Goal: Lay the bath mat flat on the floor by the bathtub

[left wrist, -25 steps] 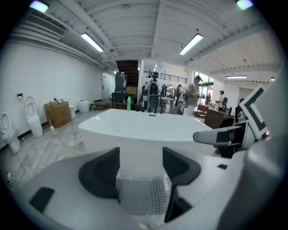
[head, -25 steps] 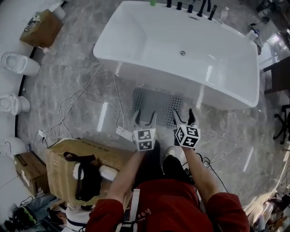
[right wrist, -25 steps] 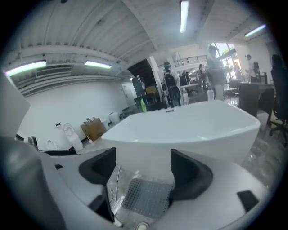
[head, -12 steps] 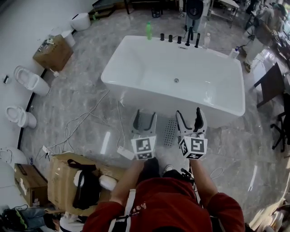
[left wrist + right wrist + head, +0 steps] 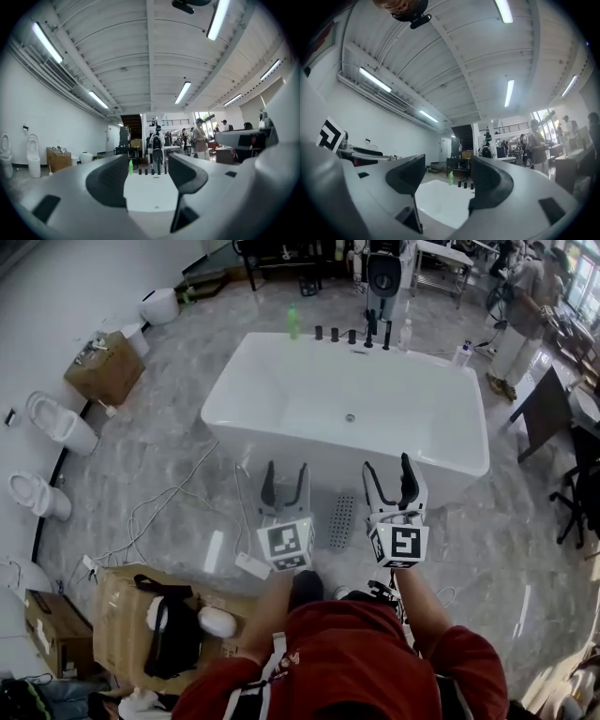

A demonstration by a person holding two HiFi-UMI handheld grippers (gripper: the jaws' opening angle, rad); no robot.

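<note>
Bath mat (image 5: 340, 521) flat, edge beside bathtub (image 5: 337, 460)

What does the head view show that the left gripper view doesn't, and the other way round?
Only the head view: the grey perforated bath mat lying flat beside the white rectangular bathtub, and the big brown cardboard box with a black bag on it. Only the left gripper view: the white ribbed ceiling with long strip lights. Both: that bathtub and the green bottle at its far end.
</note>
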